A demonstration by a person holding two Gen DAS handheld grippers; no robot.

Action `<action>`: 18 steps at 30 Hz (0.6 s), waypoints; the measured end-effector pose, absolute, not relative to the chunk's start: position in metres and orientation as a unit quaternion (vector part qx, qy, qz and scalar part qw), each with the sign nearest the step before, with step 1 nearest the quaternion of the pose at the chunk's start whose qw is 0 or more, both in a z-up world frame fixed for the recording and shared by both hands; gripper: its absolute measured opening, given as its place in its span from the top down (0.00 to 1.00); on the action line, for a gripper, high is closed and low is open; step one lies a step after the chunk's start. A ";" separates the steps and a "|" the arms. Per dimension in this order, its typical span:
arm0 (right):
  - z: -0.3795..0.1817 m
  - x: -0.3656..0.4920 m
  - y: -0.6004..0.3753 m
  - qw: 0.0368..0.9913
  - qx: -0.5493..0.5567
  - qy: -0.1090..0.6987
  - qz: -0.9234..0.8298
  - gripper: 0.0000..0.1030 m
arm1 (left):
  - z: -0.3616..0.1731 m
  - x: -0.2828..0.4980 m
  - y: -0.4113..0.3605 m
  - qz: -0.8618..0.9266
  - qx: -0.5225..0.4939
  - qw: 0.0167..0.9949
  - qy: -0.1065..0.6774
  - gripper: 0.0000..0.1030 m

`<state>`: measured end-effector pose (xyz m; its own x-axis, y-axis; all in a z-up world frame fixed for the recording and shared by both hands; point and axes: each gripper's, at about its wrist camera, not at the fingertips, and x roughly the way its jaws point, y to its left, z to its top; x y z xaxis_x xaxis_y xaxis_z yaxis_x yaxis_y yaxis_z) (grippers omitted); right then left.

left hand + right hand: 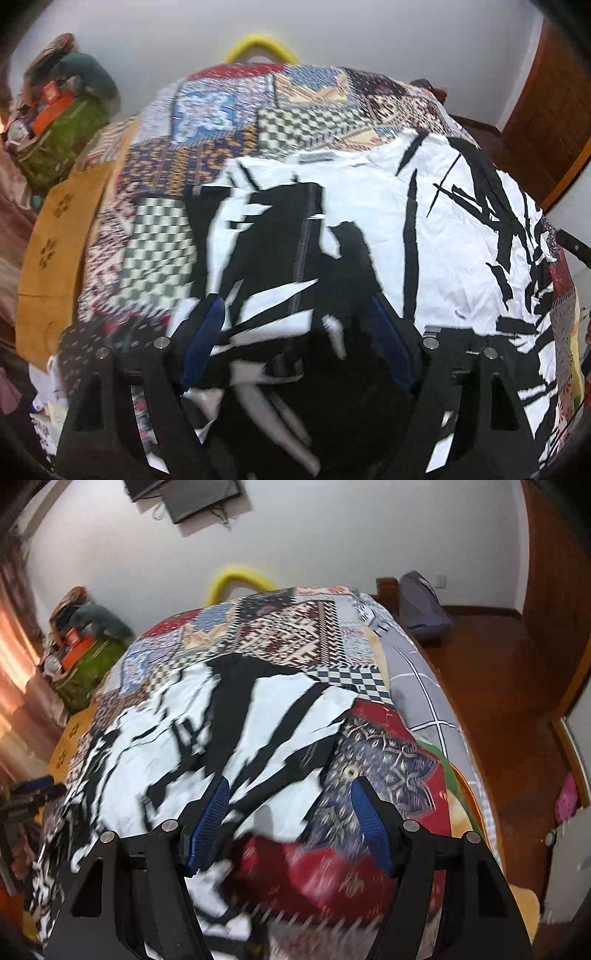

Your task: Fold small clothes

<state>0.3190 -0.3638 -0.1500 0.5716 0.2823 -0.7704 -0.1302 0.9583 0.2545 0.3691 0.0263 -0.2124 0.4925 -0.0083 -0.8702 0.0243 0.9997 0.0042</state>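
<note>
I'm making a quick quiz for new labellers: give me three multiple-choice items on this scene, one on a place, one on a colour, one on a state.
1. Where does the garment lie?
A. on the patchwork quilt
B. on the wooden floor
C. on a chair

2. What colours is the garment?
A. red and blue
B. black and white
C. green

3. How does the right hand-held gripper stand?
A. shut on the garment
B. open, holding nothing
C. shut on the quilt

Answers: 1 A, quilt shows all round it; 2 B, black streaks on white cloth; 3 B, the blue pads stand apart and clear of the cloth.
</note>
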 end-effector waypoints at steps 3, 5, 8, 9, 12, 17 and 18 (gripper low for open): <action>-0.161 0.334 -0.365 0.879 0.086 0.455 0.112 0.50 | -0.227 0.384 0.013 -0.021 0.015 0.858 0.514 0.23; -0.166 0.341 -0.364 0.879 0.086 0.456 0.112 0.51 | -0.235 0.392 0.005 -0.027 0.017 0.854 0.519 0.23; -0.167 0.346 -0.359 0.889 0.064 0.441 0.109 0.59 | -0.244 0.399 -0.002 -0.034 0.016 0.852 0.522 0.23; -0.168 0.348 -0.357 0.890 0.057 0.440 0.107 0.73 | -0.246 0.400 -0.003 -0.035 0.015 0.852 0.522 0.23; -0.177 0.355 -0.353 0.884 0.050 0.451 0.111 0.88 | -0.247 0.400 -0.004 -0.035 0.007 0.855 0.518 0.23; -0.167 0.354 -0.347 0.895 0.040 0.432 0.104 0.94 | -0.243 0.396 0.003 -0.036 -0.004 0.854 0.518 0.23; -0.160 0.354 -0.347 0.897 0.044 0.426 0.107 0.95 | -0.241 0.395 0.004 -0.034 -0.003 0.855 0.517 0.23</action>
